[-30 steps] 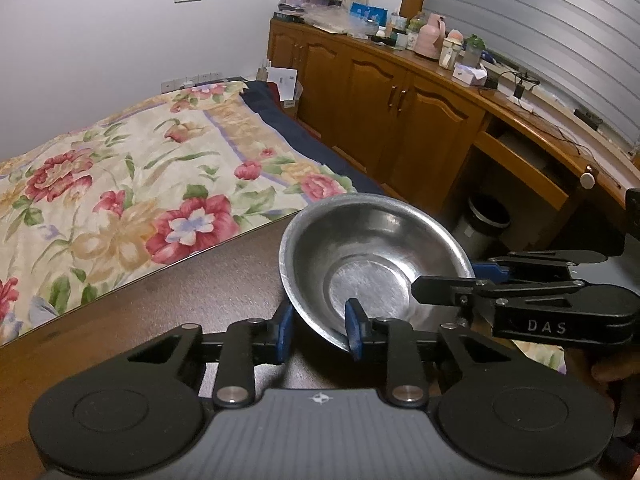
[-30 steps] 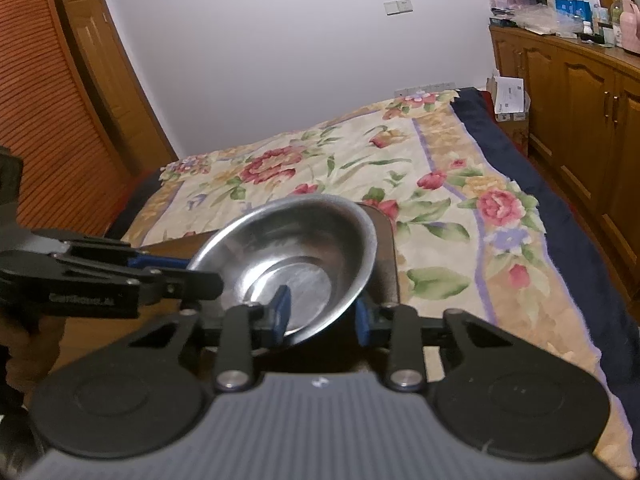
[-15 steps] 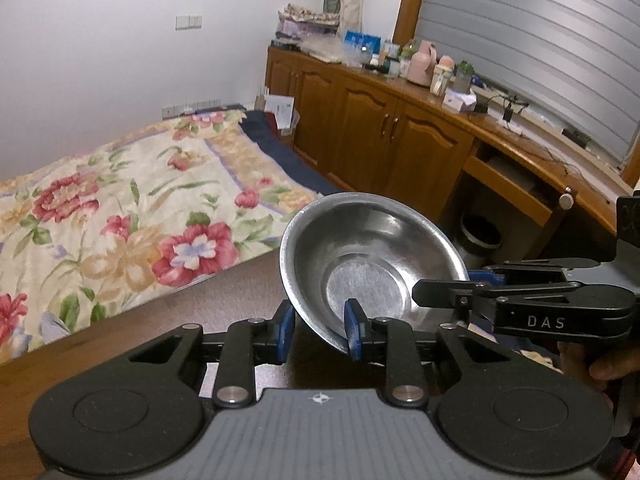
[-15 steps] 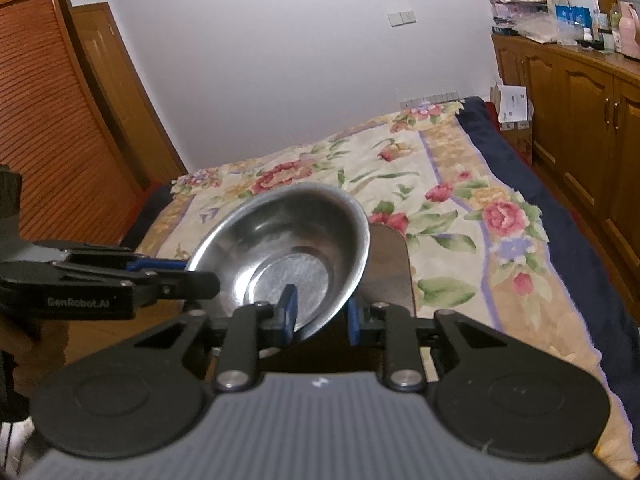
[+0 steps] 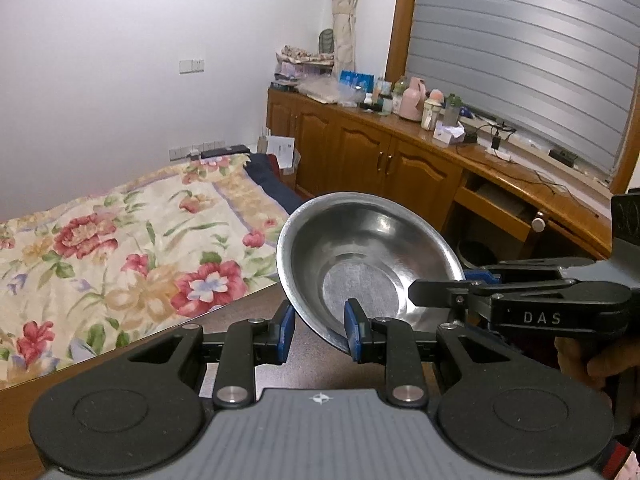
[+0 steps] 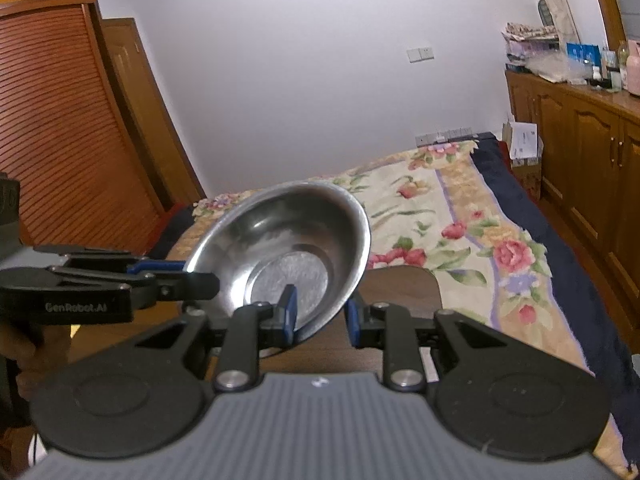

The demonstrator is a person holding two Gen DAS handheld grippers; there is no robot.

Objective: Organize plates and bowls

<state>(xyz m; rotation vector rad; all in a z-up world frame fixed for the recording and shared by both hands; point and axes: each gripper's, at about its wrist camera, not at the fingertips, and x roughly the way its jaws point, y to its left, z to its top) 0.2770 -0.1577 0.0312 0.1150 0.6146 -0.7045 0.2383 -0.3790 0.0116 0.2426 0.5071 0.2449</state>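
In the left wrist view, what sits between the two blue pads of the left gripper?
The near rim of the steel bowl sits in the left gripper, with one pad inside the bowl and one outside, as the left wrist view shows.

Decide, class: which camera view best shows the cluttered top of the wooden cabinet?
The left wrist view: the cabinet top runs across the frame with its pink jug, bottles and cables visible. The right wrist view catches only its far end at the right edge, cut off.

This is a bedroom in a home: a bed with a floral bedspread (image 5: 120, 248), long wooden cabinets (image 5: 360, 160) with bottles on top, a window blind (image 5: 520, 60), a wooden door (image 6: 136, 112).
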